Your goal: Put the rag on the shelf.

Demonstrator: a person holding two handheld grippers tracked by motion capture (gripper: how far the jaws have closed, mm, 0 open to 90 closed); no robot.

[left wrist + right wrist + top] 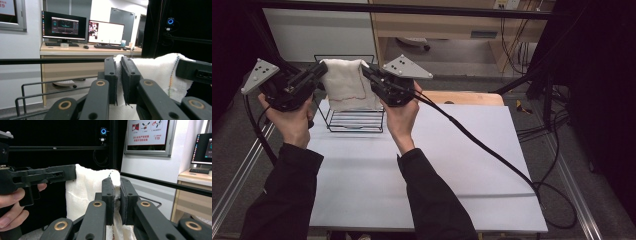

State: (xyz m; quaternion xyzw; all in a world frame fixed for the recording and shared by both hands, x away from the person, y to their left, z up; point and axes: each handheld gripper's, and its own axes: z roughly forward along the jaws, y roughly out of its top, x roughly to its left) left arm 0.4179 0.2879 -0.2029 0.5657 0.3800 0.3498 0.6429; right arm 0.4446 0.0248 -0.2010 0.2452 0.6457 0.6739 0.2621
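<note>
white table (427, 170) with a black wire rack (354, 117) at its far left. a white towel (344, 82) hangs above the rack, stretched between two grippers. left gripper (319, 70) is clamped on the towel's left top corner, right gripper (366, 70) on its right. desk with monitors (82, 28) beyond the rack.

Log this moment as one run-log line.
left gripper: shut on white towel | right gripper: shut on white towel | towel: held spread above wire rack
</note>
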